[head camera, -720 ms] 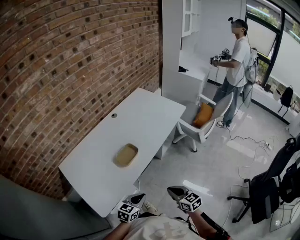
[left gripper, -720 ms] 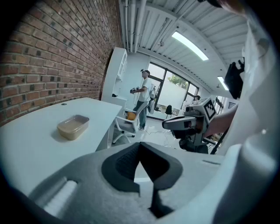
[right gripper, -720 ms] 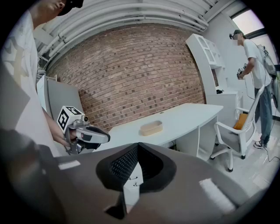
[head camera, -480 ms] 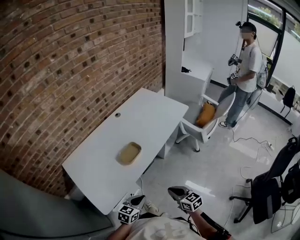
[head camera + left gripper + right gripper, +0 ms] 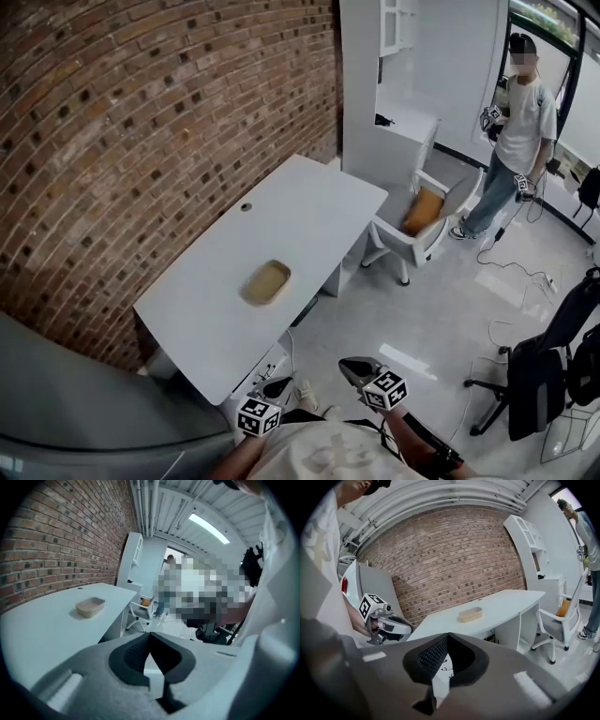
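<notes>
A tan shallow container sits on the long white table beside the brick wall. Both grippers hang low by my body, well short of the table's near end. My left gripper is shut with nothing between its jaws; its view shows the container on the table to the left. My right gripper is also shut and empty. Its view shows the container, the table and the left gripper at the left.
A brick wall runs along the table's far side. A white chair with an orange cushion stands past the table's far end. Another person stands by a white cabinet. A black office chair is at right.
The other person has stepped to the right and lowered the grippers they hold. My head view has shifted a little. Both of my grippers stay shut and low.
</notes>
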